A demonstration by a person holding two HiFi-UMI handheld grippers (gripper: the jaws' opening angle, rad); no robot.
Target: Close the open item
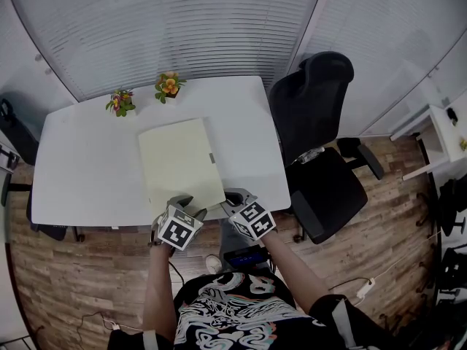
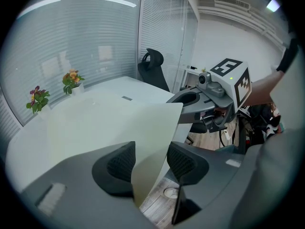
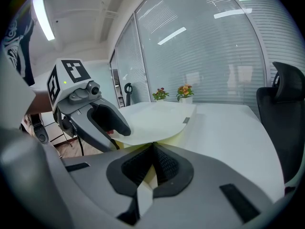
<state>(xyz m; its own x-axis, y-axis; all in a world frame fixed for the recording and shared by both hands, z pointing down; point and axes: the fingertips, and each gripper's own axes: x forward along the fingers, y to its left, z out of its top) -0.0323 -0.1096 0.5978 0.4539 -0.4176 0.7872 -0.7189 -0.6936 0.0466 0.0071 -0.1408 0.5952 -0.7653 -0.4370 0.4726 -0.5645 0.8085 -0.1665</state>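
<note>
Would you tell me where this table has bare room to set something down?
Widest: the table left of the folder, this side of the flower pots. A narrower strip runs between the folder and the table's right edge, beside the chair. Crowded: the near edge, where the left gripper and right gripper meet the folder.

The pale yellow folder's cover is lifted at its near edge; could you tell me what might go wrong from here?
1. The right gripper is shut on the near edge of the thin cover, which bows upward: a tug may crease it.
2. The left gripper has its jaws apart round the cover, so only one grip holds it; it may twist or slip.
</note>
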